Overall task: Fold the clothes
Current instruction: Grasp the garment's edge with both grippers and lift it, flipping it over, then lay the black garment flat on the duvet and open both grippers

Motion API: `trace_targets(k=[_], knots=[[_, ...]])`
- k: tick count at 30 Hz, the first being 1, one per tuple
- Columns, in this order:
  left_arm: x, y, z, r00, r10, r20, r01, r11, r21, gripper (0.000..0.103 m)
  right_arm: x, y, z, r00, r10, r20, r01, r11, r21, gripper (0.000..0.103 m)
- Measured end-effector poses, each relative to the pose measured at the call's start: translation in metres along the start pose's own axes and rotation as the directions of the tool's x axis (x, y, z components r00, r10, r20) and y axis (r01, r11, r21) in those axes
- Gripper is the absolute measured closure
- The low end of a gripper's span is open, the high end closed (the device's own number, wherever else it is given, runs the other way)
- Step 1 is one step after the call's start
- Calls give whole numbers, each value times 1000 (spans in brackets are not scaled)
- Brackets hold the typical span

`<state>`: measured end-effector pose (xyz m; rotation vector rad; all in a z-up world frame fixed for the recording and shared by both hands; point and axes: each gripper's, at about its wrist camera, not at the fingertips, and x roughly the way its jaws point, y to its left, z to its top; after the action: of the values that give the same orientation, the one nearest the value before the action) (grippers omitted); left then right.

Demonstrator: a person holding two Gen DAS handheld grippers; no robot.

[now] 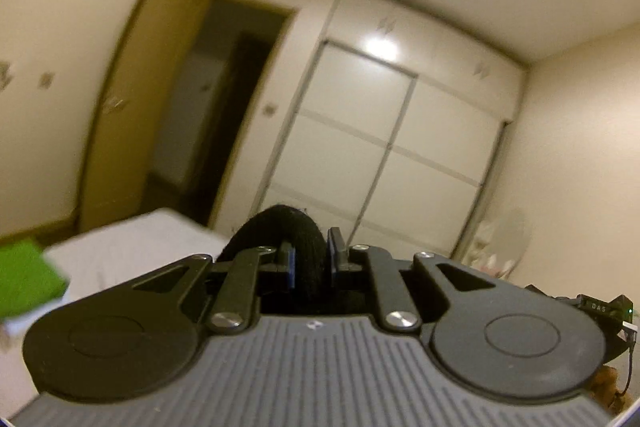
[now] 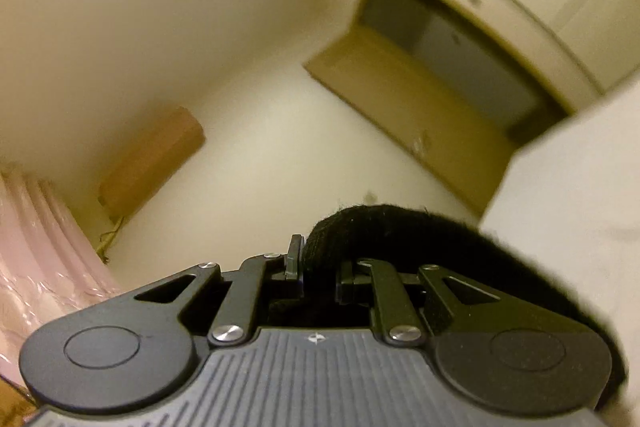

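A black knit garment [image 1: 280, 227] is pinched between the pads of my left gripper [image 1: 311, 259], which is shut on it and held up, pointing at the far wardrobe. In the right wrist view the same black garment [image 2: 400, 227] bulges over and to the right of my right gripper [image 2: 318, 267], which is shut on a fold of it and tilted up toward the wall and ceiling. Most of the garment hangs below both cameras and is hidden.
A white bed [image 1: 132, 247] lies below left, with a green folded item [image 1: 24, 279] at its left edge. White sliding wardrobe doors [image 1: 380, 155] and an open wooden door [image 1: 132, 99] stand ahead. Pink curtains [image 2: 44, 247] and an air conditioner [image 2: 152, 163] appear in the right wrist view.
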<state>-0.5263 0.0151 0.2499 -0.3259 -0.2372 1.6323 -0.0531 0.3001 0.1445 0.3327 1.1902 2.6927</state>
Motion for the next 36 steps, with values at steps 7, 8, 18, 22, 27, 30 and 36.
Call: trace_targets(k=[7,8,18,22,27,30,36], knots=[[74,24,80,990,-140,-21,141,988,62,91,42,90,29,985,-62,161,89,982,-166,89],[98,29,81,987,-151,-51,154,986,62,91,48,99,34,980,-78,185,112,977,-180,89],[305,29,67,958,-222,-182,247,960,128,91,116,14,85,835,-447,321,467,884,17,90],[316,13,92,956,-284,-74,291,948,131,91,124,35,102,810,-419,409,477,878,-46,90],[282,0,81,946,-323,-35,325,934,147,91,110,65,92,816,-357,455,459,878,-135,89],[254,10,30,943,-308,-129,324,937,131,91,90,55,57,836,-370,405,455,880,-135,89],[205,63,-151,838,-134,-528,165,986,11,90,19,-11,-90,842,-534,74,534,845,20,89]])
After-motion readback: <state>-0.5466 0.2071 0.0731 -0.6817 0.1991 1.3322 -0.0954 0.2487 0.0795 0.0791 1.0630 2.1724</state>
